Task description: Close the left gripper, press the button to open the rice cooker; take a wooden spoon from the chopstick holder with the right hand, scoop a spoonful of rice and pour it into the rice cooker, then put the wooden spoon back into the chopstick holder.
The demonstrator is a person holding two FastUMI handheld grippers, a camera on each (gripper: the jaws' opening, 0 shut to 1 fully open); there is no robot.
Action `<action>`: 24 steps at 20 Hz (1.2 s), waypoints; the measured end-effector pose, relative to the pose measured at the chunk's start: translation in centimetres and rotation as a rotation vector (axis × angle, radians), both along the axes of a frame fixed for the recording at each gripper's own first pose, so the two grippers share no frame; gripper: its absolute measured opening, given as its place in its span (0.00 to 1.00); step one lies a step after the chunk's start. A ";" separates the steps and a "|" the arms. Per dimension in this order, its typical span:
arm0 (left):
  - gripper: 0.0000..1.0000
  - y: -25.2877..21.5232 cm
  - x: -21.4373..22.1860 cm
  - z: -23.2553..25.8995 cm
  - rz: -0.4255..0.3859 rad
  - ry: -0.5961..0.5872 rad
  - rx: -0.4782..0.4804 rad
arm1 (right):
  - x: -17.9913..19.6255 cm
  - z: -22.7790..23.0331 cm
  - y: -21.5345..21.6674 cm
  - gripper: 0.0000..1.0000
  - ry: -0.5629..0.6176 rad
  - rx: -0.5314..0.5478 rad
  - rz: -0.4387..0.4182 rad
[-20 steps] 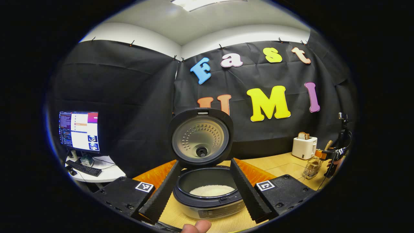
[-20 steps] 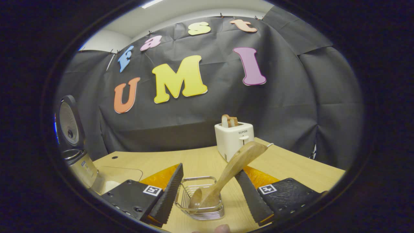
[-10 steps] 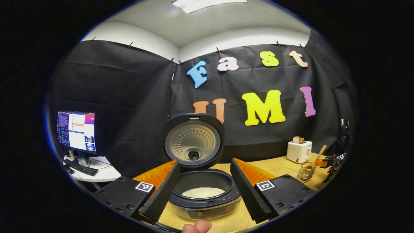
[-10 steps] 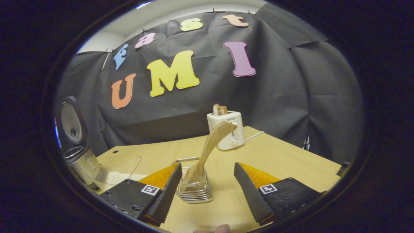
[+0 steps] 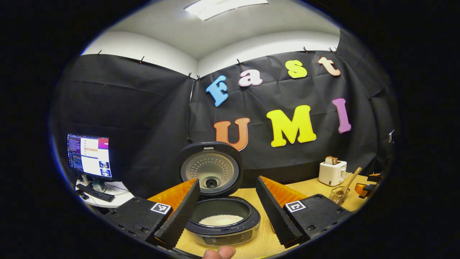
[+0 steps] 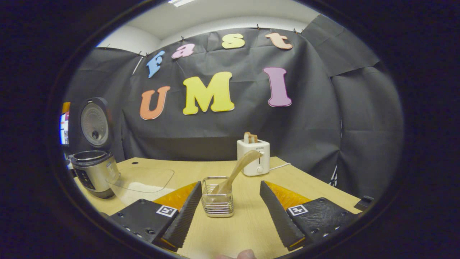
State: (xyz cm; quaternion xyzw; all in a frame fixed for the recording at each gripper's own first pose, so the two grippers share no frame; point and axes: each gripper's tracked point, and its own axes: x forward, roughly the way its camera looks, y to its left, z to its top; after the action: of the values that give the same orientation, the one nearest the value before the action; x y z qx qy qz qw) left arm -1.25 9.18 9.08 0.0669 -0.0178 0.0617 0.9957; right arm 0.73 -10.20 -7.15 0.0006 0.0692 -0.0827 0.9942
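While fingers (image 6: 276, 212) gape, right gripper (image 6: 230, 212) faces spoon (image 6: 235, 172).

The left gripper view is looking low across the worktop (image 5: 316, 187), close to the rice cooker (image 5: 221, 219), facing the booth's back wall. The right gripper view is sitting near the chopstick holder (image 6: 217, 197), facing that wall too. The 2 views are sharing the cooker, the holder, the toaster (image 6: 253, 162) and the worktop.
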 end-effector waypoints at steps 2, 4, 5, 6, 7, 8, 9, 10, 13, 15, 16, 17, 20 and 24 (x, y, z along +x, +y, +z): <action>0.99 0.7 0.8 0.7 0.039 0.013 0.005 | -0.4 0.2 0.3 0.96 -0.012 -0.013 0.024; 0.99 0.8 2.1 1.5 0.042 0.029 0.007 | -0.6 0.2 -0.5 0.91 -0.020 -0.045 0.019; 0.99 1.0 2.8 1.9 0.041 0.038 0.015 | -0.7 0.1 -0.8 0.91 -0.018 -0.046 0.018; 0.99 1.3 3.4 2.4 0.047 0.046 0.021 | -0.8 0.2 -0.9 1.00 -0.019 -0.034 0.022; 0.99 1.4 4.1 3.0 0.047 0.054 0.023 | -1.0 0.2 -1.1 0.96 -0.020 -0.020 0.023; 0.99 1.3 4.9 3.5 0.046 0.060 0.020 | -1.2 0.1 -1.6 1.00 -0.024 -0.008 0.020; 0.99 1.2 5.7 4.1 0.042 0.072 0.022 | -1.3 0.2 -2.1 0.98 -0.029 -0.001 0.011; 0.99 1.1 6.6 4.9 0.036 0.078 0.030 | -1.4 0.2 -2.8 0.96 -0.033 0.002 -0.001; 0.99 1.1 9.7 7.0 0.044 0.100 0.032 | -2.1 -0.2 -3.9 0.95 -0.029 0.019 -0.019; 0.99 1.4 11.8 8.0 0.041 0.122 0.028 | -2.6 0.0 -5.0 0.95 -0.033 0.022 -0.038; 0.98 1.8 12.6 8.3 0.053 0.138 0.024 | -2.9 0.1 -5.4 0.96 -0.037 0.028 -0.043; 0.99 2.2 13.8 8.4 0.048 0.153 0.020 | -3.1 0.1 -5.6 0.96 -0.039 0.038 -0.046; 0.98 4.1 16.2 7.2 0.071 0.242 -0.024 | -3.8 -1.0 -5.8 0.92 -0.040 0.095 -0.049; 0.98 6.4 18.5 6.9 0.103 0.305 -0.068 | -4.2 -2.6 -4.9 0.91 -0.008 0.134 -0.031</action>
State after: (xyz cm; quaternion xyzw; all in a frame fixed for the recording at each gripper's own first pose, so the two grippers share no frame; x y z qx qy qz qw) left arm 17.28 15.57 15.96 0.0427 0.1393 0.1022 0.9840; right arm -3.46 -15.06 -9.75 0.0686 0.0708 -0.0934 0.9907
